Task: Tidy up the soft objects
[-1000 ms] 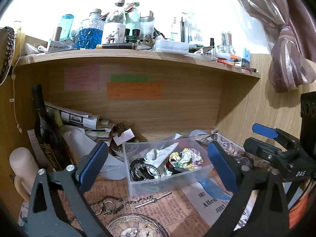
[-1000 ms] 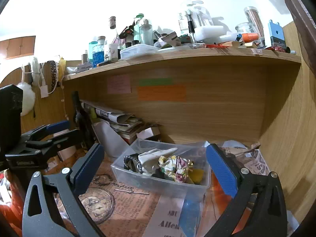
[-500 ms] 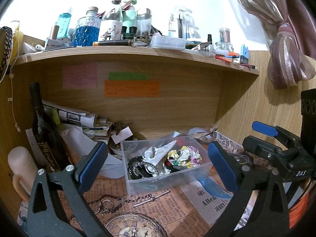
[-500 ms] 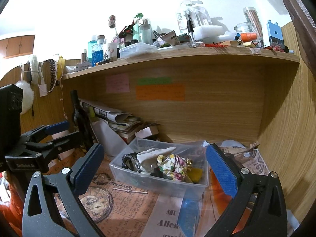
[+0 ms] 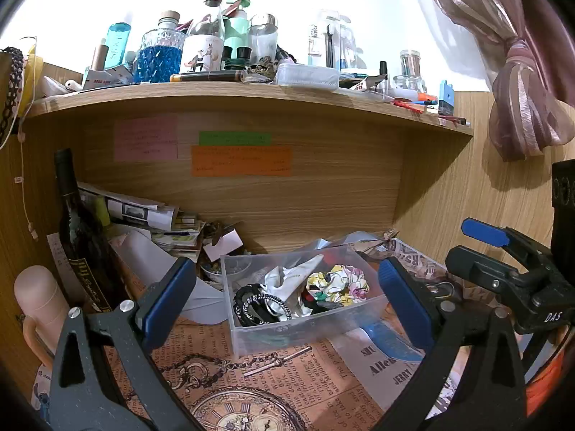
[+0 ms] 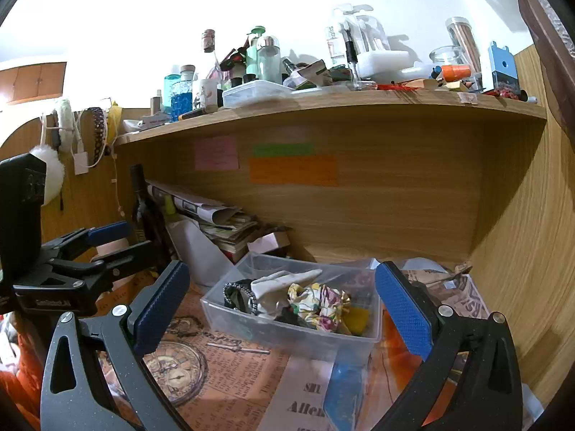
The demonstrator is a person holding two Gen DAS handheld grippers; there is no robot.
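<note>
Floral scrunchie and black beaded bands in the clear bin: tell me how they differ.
The floral scrunchie is puffy, crumpled fabric in yellow, white and pink; the black beaded bands are thin, dark rings with pale specks. The scrunchie lies toward the right of the clear bin, the bands at its left front. Both lie loose inside the bin, ungripped.

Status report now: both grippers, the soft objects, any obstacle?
Left gripper open, empty. Right gripper open, empty. Floral scrunchie in clear bin, untouched. Nothing blocking.
</note>
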